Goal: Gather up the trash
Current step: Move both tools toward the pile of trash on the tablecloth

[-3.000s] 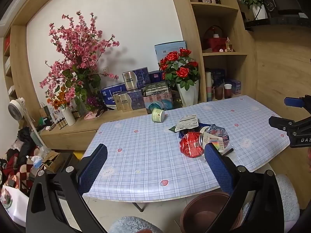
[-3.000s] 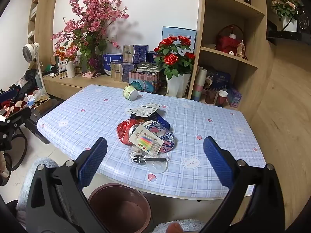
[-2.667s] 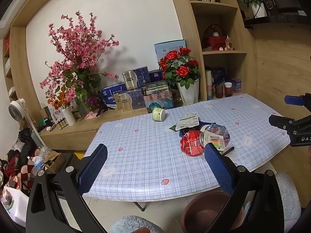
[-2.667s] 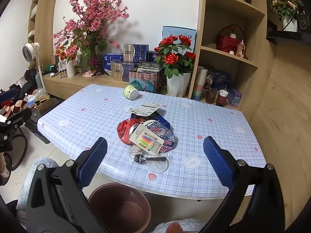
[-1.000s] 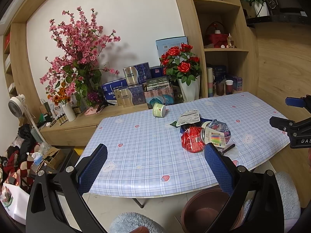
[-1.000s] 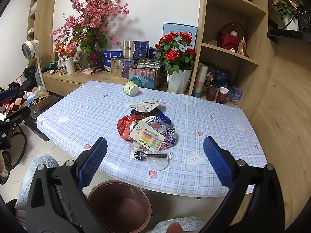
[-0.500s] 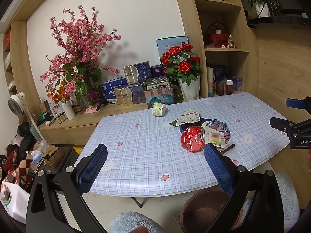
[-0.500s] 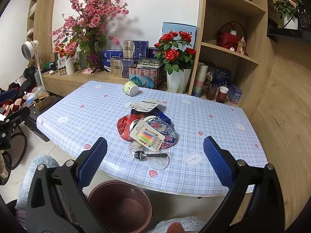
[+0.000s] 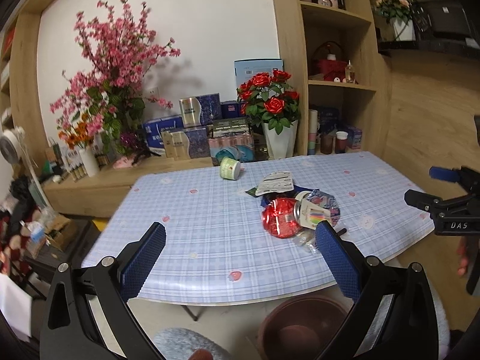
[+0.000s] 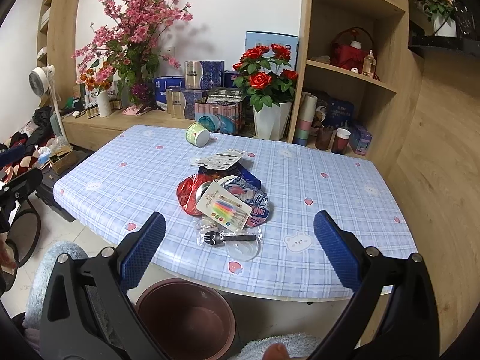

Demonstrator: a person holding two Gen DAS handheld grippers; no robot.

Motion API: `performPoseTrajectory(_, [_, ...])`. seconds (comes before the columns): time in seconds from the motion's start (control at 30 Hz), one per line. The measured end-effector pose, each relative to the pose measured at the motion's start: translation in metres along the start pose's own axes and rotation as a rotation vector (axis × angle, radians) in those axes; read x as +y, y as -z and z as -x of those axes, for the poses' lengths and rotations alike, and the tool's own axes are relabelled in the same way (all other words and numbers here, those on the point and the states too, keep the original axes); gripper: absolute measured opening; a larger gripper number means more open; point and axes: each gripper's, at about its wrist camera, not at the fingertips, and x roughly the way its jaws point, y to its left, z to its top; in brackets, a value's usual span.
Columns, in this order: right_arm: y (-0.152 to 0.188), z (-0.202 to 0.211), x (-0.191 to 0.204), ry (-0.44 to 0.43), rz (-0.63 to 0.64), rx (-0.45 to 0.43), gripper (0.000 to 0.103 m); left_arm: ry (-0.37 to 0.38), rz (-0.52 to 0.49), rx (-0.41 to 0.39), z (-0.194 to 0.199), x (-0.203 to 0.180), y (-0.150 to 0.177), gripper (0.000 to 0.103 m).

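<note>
A heap of trash lies mid-table: a red foil wrapper (image 9: pixel 280 220) (image 10: pixel 187 192), a candle card (image 10: pixel 223 208) (image 9: pixel 312 217), a blue printed wrapper (image 10: pixel 253 199), a white pouch (image 10: pixel 217 159) (image 9: pixel 277 181) and a bagged black fork (image 10: pixel 228 238) beside a clear lid (image 10: pixel 242 250). A green paper cup (image 9: pixel 229 170) (image 10: pixel 197 133) lies tipped at the far side. A brown bin (image 10: pixel 186 316) (image 9: pixel 303 327) stands on the floor under the near edge. My left gripper (image 9: pixel 240 249) and right gripper (image 10: pixel 238 240) both hover open and hold nothing, short of the table's near edge.
The table (image 9: pixel 186 210) (image 10: pixel 330 186) wears a blue checked cloth. Behind it stand a rose vase (image 10: pixel 271 123), gift boxes (image 10: pixel 198 97), a pink blossom arrangement (image 10: pixel 135 42) and wooden shelves (image 10: pixel 354 69). A grey rug (image 10: pixel 52 265) lies left of the bin. The right gripper shows at the left view's right edge (image 9: pixel 450 210).
Both grippers have drifted slightly nearer the table, and the views have shifted a little. Both stay open. Nothing on the table has moved.
</note>
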Motion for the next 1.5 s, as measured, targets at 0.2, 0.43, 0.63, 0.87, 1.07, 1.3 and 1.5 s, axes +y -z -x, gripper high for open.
performPoseTrajectory(0.2, [0.012, -0.02, -0.019, 0.031, -0.045, 0.028, 0.098, 0.018, 0.043, 0.038, -0.025, 0.008, 0.011, 0.098])
performPoseTrajectory(0.43, [0.031, -0.061, -0.036, 0.037, -0.06, 0.101, 0.098, 0.041, 0.045, 0.028, -0.055, 0.009, 0.026, 0.098])
performPoseTrajectory(0.63, [0.053, -0.106, -0.042, 0.081, -0.041, 0.189, 0.097, 0.034, 0.011, 0.099, -0.093, 0.007, 0.034, 0.098])
performPoseTrajectory(0.87, [0.067, -0.14, -0.047, 0.044, -0.037, 0.232, 0.097, 0.0, 0.053, 0.159, -0.136, 0.016, 0.039, 0.098])
performPoseTrajectory(1.07, [0.075, -0.154, -0.054, 0.034, -0.034, 0.256, 0.097, 0.0, 0.043, 0.153, -0.155, 0.005, 0.039, 0.098])
performPoseTrajectory(1.3, [0.085, -0.165, -0.054, 0.024, -0.014, 0.275, 0.097, 0.015, 0.032, 0.178, -0.171, -0.006, 0.046, 0.098])
performPoseTrajectory(1.5, [0.095, -0.18, -0.05, 0.0, -0.003, 0.296, 0.097, 0.005, 0.012, 0.193, -0.183, -0.012, 0.054, 0.098])
